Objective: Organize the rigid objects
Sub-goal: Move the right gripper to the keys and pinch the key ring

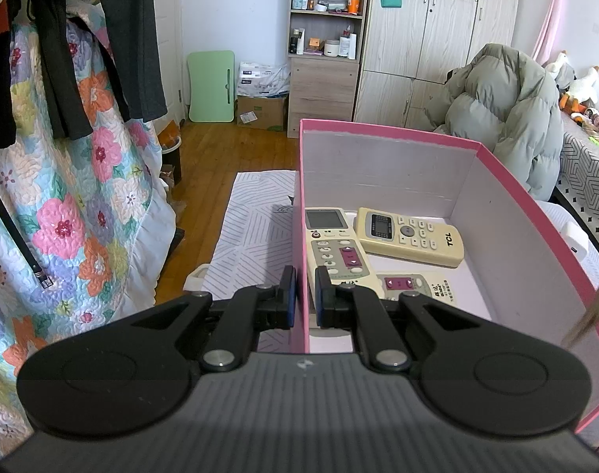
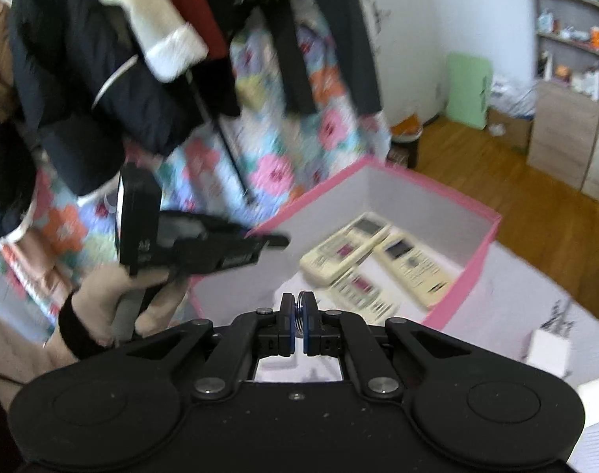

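A pink box (image 1: 390,131) with white inner walls holds three cream remote controls. In the left wrist view, one remote (image 1: 335,244) lies along the left wall, a TCL one (image 1: 410,236) lies beside it and a third (image 1: 417,285) is nearer. My left gripper (image 1: 304,295) is shut on the box's left wall, one pad on each side. My right gripper (image 2: 298,315) is shut on a small metal ring (image 2: 300,302) and hangs over the bed in front of the box (image 2: 417,193). A hand holds the left gripper (image 2: 276,241) at the box's edge.
A white plug block (image 2: 547,351) lies on the patterned sheet right of the box. A floral quilt (image 1: 82,205) and dark clothes hang to the left. A grey puffy jacket (image 1: 504,118) sits behind the box. A blurred metal thing (image 1: 589,315) shows at the box's right wall.
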The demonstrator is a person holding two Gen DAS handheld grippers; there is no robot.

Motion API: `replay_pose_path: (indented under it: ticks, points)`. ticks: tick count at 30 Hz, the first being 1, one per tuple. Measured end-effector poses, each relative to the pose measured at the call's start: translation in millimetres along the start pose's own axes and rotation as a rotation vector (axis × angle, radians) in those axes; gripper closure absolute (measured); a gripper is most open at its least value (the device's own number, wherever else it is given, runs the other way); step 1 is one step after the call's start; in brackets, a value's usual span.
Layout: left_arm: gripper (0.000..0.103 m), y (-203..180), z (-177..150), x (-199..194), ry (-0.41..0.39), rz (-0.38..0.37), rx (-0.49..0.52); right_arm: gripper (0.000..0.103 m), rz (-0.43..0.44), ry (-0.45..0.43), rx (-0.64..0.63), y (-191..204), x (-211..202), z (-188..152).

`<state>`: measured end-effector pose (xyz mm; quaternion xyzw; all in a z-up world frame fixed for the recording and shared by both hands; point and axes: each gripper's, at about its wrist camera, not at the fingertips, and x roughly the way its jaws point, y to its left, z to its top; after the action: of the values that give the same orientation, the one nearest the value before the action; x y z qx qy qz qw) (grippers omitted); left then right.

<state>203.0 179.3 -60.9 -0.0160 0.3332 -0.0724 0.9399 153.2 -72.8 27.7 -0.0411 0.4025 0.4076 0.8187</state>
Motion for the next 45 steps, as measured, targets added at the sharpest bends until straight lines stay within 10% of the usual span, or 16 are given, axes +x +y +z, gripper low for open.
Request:
replay_pose_path:
  ticks: [8,16,25,37,45]
  points:
    - [0.095,2.7,0.4,-1.3,-0.002,-0.004,-0.008,0.096,0.039,0.188,0.095,-2.5,56.0,-6.8]
    - [0.095,1.8,-0.7,-1.2,-0.002,-0.003,-0.006,0.074,-0.093,0.037,0.192,-32.7,-3.7,15.9]
    - [0.095,1.9,-0.6,-1.1,-0.002,-0.004,-0.007,0.060,-0.334,0.131,0.296,-99.3,-14.7,-23.8]
    - [0.095,-4.4,-1.6,-2.6,-0.021,0.026,0.023,0.055,-0.178,0.127,0.495,-163.2,36.9,-73.9]
    - [0.095,-9.0,-1.9,-3.7,-0.021,0.023,0.040,0.060,-0.378,0.139,0.488,-170.2,64.6,-72.0]
